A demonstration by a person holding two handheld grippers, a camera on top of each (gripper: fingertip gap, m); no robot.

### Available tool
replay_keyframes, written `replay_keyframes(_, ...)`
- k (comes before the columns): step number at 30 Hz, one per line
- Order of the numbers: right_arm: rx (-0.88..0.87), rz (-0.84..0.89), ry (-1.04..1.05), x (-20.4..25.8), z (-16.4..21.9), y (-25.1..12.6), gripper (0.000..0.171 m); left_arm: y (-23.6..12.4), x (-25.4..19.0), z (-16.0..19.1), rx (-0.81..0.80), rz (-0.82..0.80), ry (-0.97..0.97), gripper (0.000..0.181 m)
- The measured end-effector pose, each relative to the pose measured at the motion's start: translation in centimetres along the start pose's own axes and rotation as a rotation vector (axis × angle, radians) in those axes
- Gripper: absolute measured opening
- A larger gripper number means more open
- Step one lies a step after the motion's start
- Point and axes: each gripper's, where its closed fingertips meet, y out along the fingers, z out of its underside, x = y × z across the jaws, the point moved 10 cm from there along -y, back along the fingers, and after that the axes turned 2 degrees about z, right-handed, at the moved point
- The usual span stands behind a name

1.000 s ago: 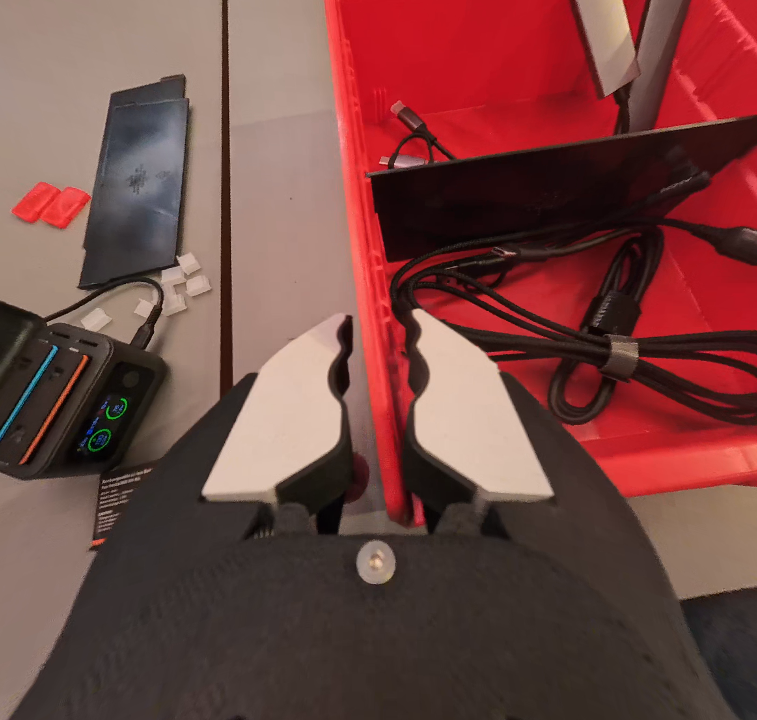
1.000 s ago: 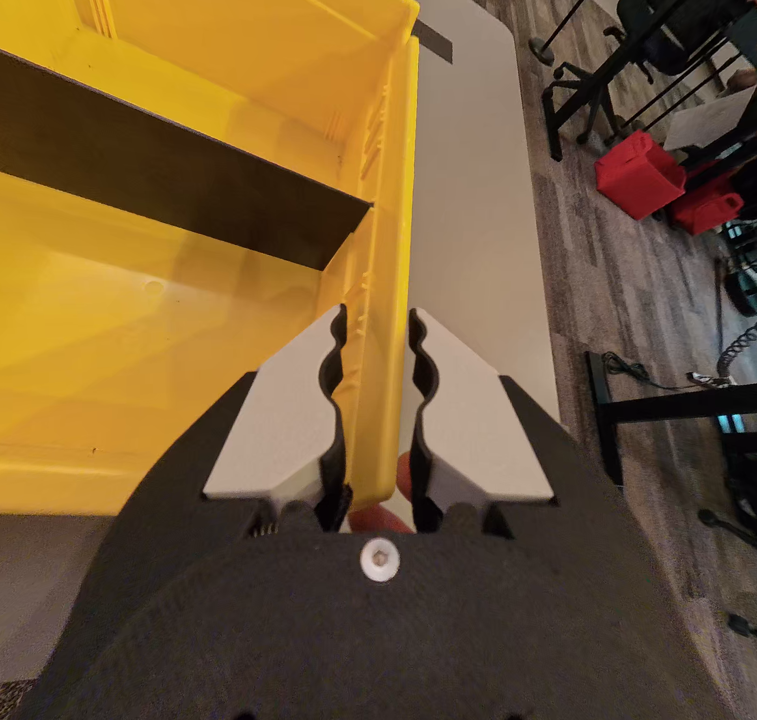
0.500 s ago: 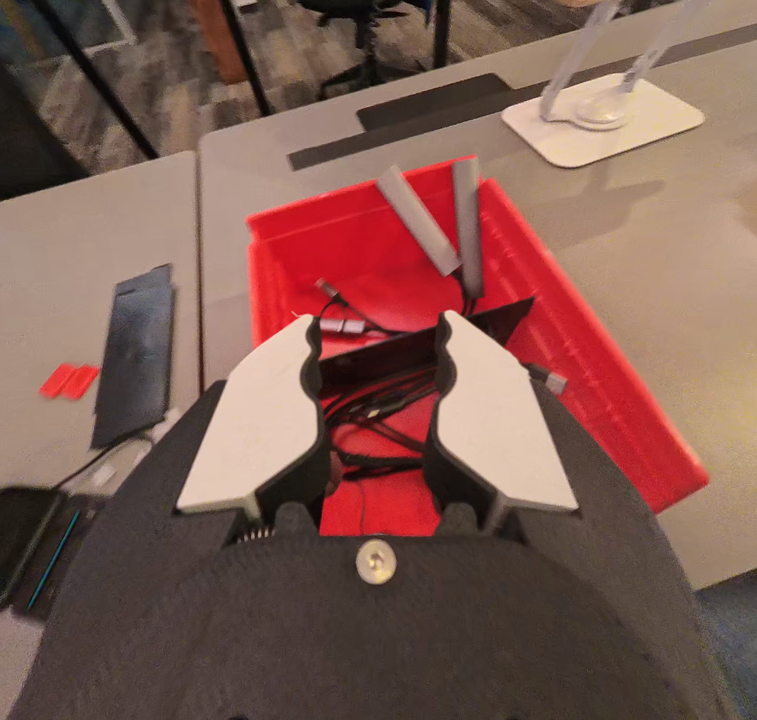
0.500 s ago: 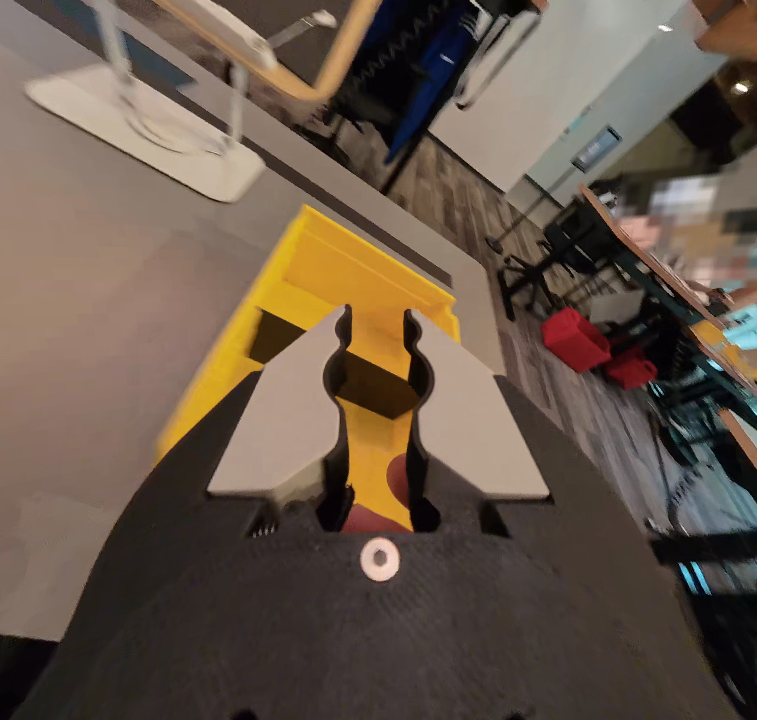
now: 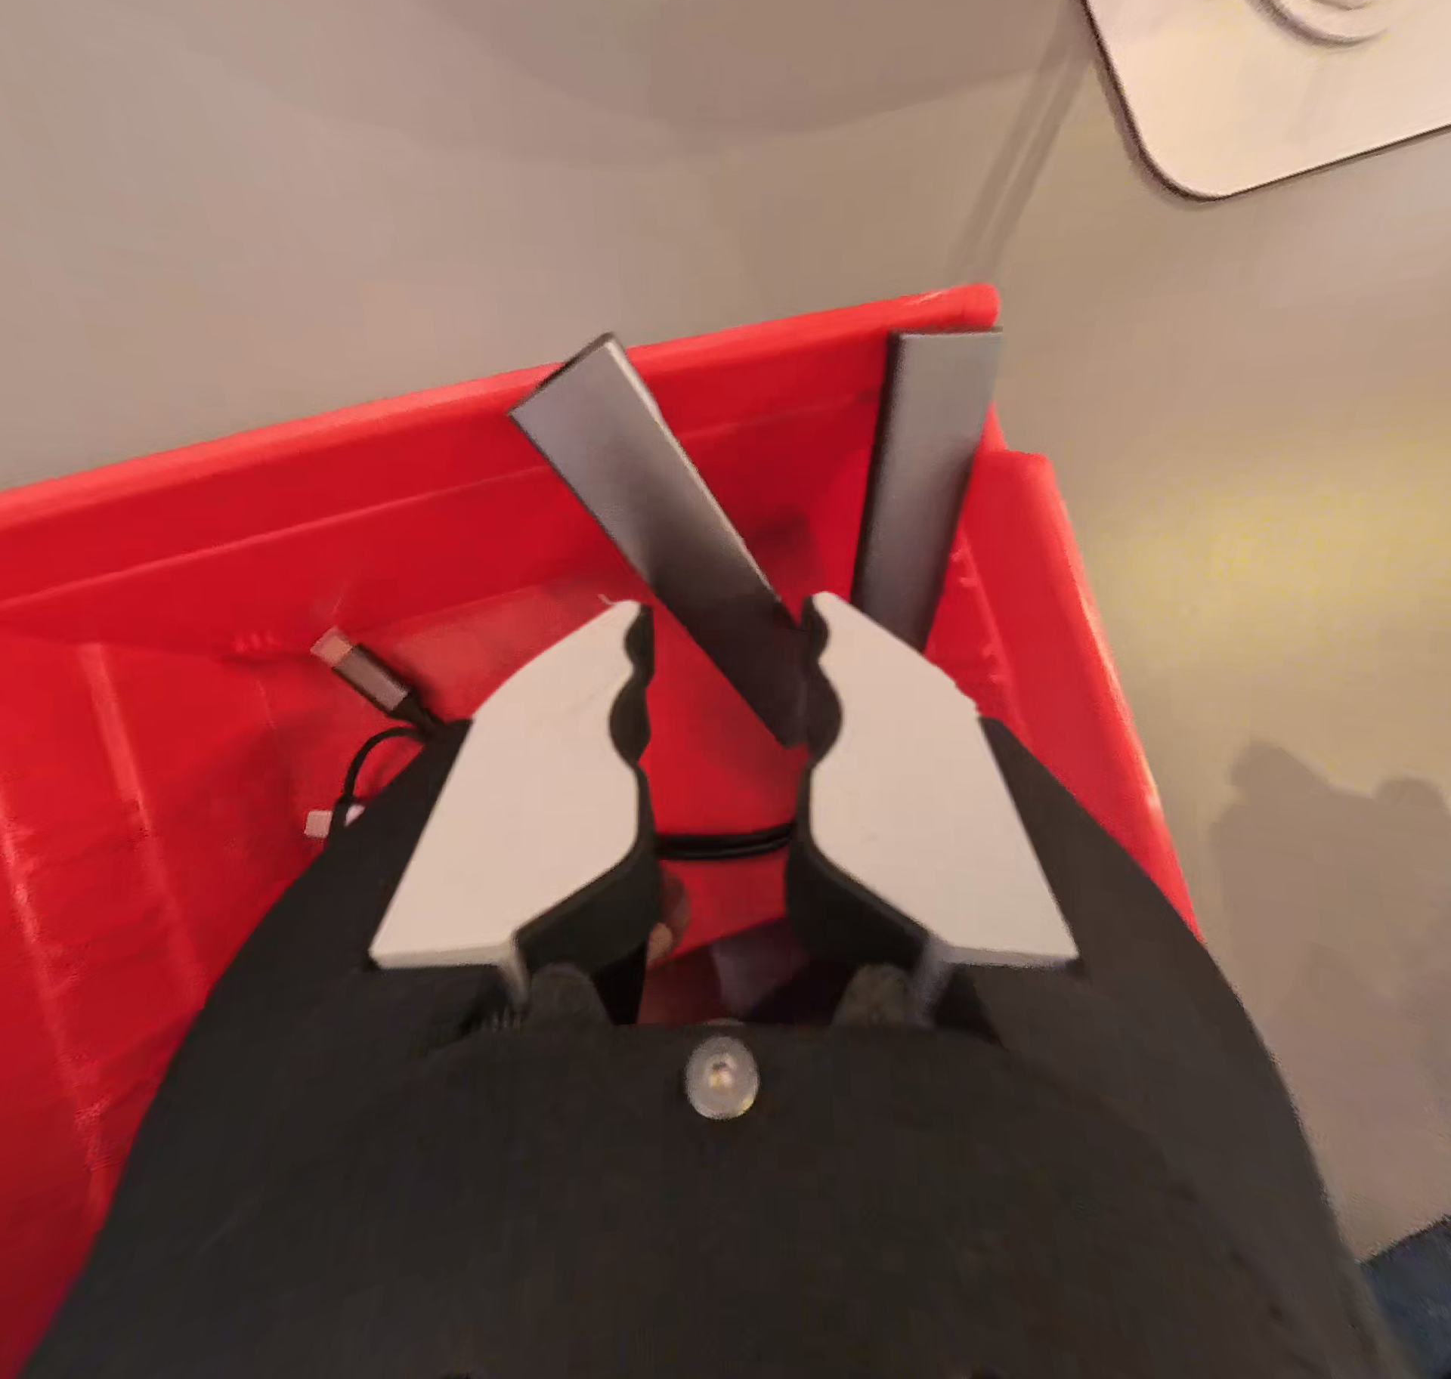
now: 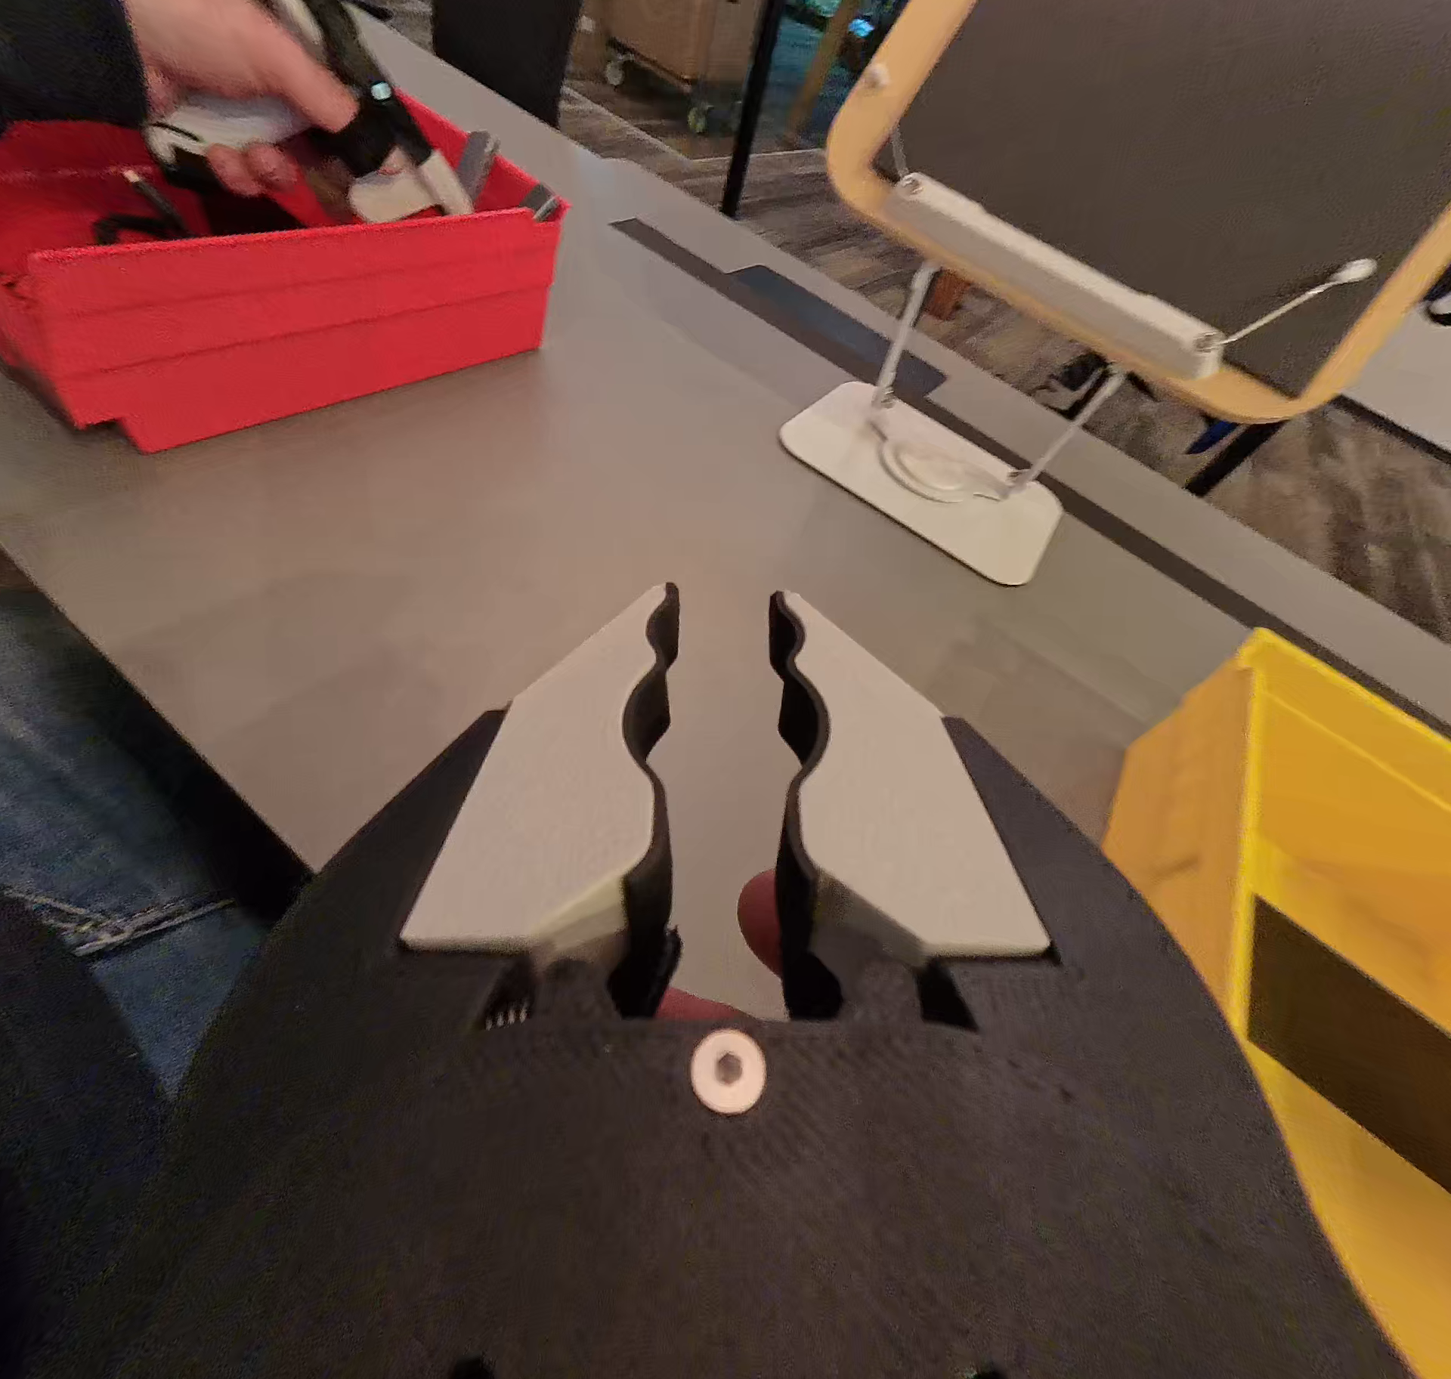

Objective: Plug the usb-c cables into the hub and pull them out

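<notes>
Two flat grey hubs lean on the far wall of the red bin (image 5: 235, 525): one tilted (image 5: 659, 533), one more upright (image 5: 930, 478). My left gripper (image 5: 726, 619) is open inside the bin, and the tilted hub's lower end sits between its tips, close to the right finger (image 5: 887, 752). Cable plugs (image 5: 365, 674) lie to the left and a black cable (image 5: 722, 843) runs between the fingers. My right gripper (image 6: 724, 599) is open and empty over the grey table (image 6: 471, 556). The right wrist view shows the left gripper (image 6: 392, 171) in a hand over the red bin (image 6: 275, 321).
A yellow bin (image 6: 1319, 831) with a black divider stands at the right. A yellow-framed panel (image 6: 1178, 124) on a white stand base (image 6: 926, 478) stands behind; the base also shows in the left wrist view (image 5: 1272, 62). A person's jeans (image 6: 86, 792) are at the table's near edge. The tips of one gripper are about 45 centimeters away from the tips of the other.
My left gripper left the red bin's side wall, opened wider and moved into the far compartment by the hubs. My right gripper left the yellow bin's wall and swung left over the table.
</notes>
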Motion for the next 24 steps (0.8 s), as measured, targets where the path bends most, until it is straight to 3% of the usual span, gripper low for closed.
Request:
replay_keyframes(6, 0.007, -0.052, 0.001, 1.4, 1.3, 1.4, 0.018, -1.0, 0.2, 0.0, -0.091, 0.021, -0.014, 0.027)
replay_keyframes(12, 0.005, -0.078, -0.023, 2.4, 1.8, 2.2, 0.018, -7.3, -0.9, -1.1, -0.329, 0.018, 0.068, 0.024)
replay_keyframes(18, -0.028, -0.106, -0.018, 3.4, 0.8, 2.9, 0.020, -13.6, -5.7, -2.8, -0.518, 0.092, 0.254, 0.023)
replay_keyframes(24, -0.096, -0.127, -0.011, 4.7, -1.1, 3.3, 0.029, -17.1, -12.4, -3.9, -0.628, 0.147, 0.393, 0.023)
